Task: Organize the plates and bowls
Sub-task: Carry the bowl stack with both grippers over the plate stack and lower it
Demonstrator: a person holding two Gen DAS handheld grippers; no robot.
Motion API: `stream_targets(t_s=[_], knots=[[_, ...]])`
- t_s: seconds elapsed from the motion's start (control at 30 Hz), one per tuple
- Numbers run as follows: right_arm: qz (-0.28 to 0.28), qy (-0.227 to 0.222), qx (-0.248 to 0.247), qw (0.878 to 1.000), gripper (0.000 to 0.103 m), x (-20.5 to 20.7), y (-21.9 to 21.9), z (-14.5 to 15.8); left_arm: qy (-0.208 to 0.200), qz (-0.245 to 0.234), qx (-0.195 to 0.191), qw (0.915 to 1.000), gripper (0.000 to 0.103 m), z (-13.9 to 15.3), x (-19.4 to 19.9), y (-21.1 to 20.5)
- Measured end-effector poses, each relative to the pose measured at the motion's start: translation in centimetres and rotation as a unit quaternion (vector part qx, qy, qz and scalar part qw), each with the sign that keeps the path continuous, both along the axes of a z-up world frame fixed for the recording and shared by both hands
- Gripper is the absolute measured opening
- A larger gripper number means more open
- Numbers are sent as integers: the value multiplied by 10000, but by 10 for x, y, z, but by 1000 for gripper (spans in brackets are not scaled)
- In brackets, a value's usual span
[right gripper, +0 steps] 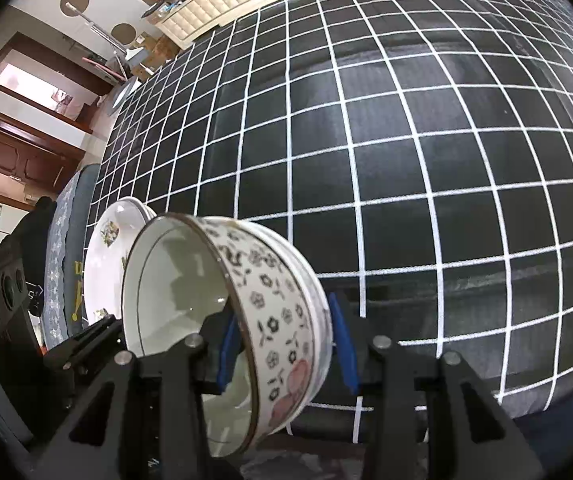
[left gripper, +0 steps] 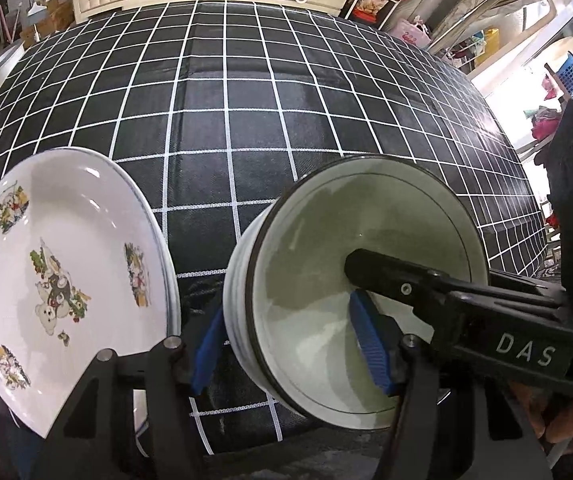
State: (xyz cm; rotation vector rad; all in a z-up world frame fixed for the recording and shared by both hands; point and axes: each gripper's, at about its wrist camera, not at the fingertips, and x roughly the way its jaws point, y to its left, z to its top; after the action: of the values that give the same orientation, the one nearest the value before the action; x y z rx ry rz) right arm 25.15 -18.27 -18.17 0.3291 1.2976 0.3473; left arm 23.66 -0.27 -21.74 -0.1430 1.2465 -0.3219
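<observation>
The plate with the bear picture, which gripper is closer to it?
Left. The left gripper straddles the bowl's wall right beside the plate; the right gripper grips the bowl's far side.

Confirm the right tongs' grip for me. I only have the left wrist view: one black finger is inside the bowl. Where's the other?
Observer: It's outside the wall. The right tongs straddle the side of the bowl, and the blue pads appear to press on both faces.
Operator: Plain bowl? I only see white ribs on its side.
Observer: No. The outside carries black flowers and a pink blotch.
Operator: One bowl or a stack?
Observer: A second rim shows just under the top one, so at least two are nested.
</observation>
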Motion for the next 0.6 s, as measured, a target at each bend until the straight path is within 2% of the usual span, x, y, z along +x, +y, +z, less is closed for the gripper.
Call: stream_targets(t_s=[0.3, 0.6], knots=[[-106, -121, 44, 9999, 46, 6, 0, 18, -143, 75, 14, 9999, 59, 17, 3, -9], [93, -316, 127, 9994, 46, 10, 28, 45, -379, 181, 46, 9991, 59, 45, 11, 10]])
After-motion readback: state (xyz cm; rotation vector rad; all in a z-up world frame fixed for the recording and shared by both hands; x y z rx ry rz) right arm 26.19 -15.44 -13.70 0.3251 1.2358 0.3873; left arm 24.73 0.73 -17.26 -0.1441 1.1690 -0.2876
